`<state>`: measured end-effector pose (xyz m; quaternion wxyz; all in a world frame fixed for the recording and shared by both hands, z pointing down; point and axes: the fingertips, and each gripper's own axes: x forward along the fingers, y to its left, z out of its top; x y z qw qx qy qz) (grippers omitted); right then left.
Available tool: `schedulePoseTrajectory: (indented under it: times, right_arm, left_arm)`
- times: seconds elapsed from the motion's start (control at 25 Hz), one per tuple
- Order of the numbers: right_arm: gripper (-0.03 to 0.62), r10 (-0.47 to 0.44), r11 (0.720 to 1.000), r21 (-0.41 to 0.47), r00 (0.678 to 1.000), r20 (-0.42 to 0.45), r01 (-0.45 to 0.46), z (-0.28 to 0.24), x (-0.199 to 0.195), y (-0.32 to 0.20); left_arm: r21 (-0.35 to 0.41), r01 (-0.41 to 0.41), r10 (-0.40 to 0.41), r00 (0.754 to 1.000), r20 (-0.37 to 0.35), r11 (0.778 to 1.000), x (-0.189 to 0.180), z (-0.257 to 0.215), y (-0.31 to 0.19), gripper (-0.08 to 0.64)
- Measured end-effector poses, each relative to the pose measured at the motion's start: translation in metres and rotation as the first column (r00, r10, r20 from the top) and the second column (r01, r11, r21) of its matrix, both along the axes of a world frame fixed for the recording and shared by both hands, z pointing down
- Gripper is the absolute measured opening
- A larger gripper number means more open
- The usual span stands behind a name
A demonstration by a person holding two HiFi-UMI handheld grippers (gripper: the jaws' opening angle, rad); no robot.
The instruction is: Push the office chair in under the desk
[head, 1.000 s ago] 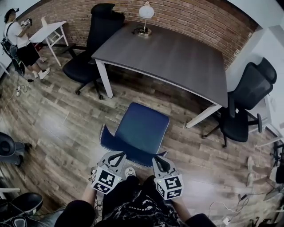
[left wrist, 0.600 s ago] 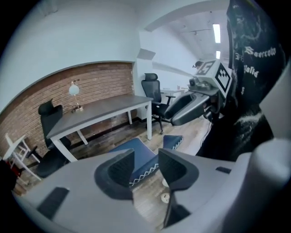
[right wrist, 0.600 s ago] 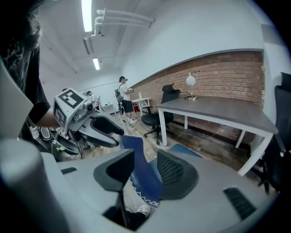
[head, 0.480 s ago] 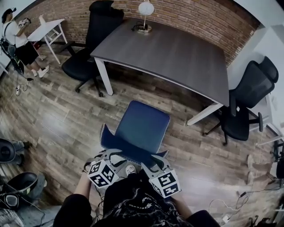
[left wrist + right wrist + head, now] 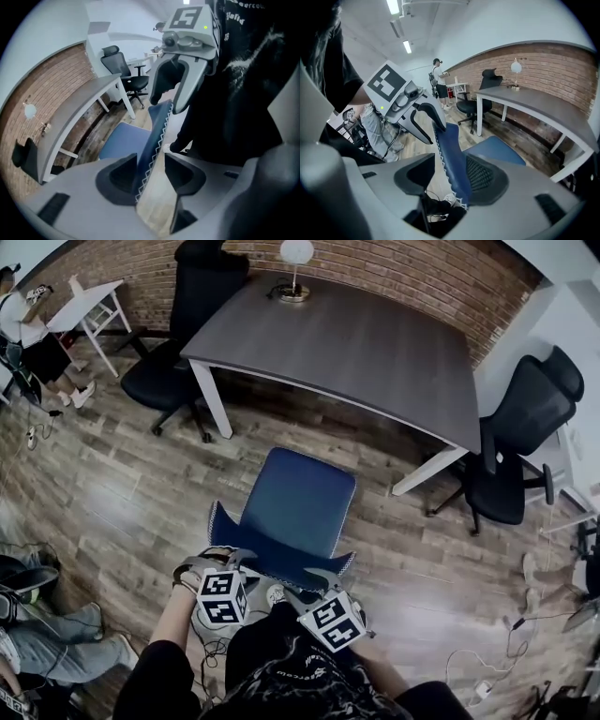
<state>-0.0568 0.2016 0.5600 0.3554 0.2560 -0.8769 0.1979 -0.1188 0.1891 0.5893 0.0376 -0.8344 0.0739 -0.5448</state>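
Jaws just opened, the left gripper (image 5: 212, 560) and right gripper (image 5: 315, 579) straddle the backrest (image 5: 281, 555) of the chair (image 5: 300, 495) (likely stiff, free-rolling): push there.

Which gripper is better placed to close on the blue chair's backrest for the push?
Right, slightly. The jaws of the left gripper and right gripper have just been opening and straddle the backrest; in the right it fills more of the gap.

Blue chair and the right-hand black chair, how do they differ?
The blue chair has a low, white-stitched backrest; the black chair has a tall back with a headrest. The blue chair stands before the desk's long edge; the black chair stands at its right end. Both stand on the wood floor.
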Motion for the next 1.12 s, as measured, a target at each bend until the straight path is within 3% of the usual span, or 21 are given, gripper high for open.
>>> schedulePoseTrajectory:
  times: [0.24,0.52,1.12]
  right_arm:
    - [0.213,-0.139,0.990,-0.004,0.983,-0.120,0.140,0.028,-0.013,0.003]
    - [0.213,-0.209,0.978,-0.032,0.958,-0.195,0.207,0.050,-0.017,0.005]
    - [0.183,-0.252,0.967,-0.035,0.921,-0.296,0.253,0.072,-0.014,-0.004]
  left_arm:
    - [-0.008,-0.089,0.090,0.992,0.090,0.996,-0.007,0.018,-0.008,0.189]
    - [-0.050,-0.122,0.126,0.987,0.099,0.991,-0.005,0.027,-0.010,0.183]
    - [-0.091,-0.154,0.163,0.981,0.103,0.984,0.001,0.047,-0.010,0.172]
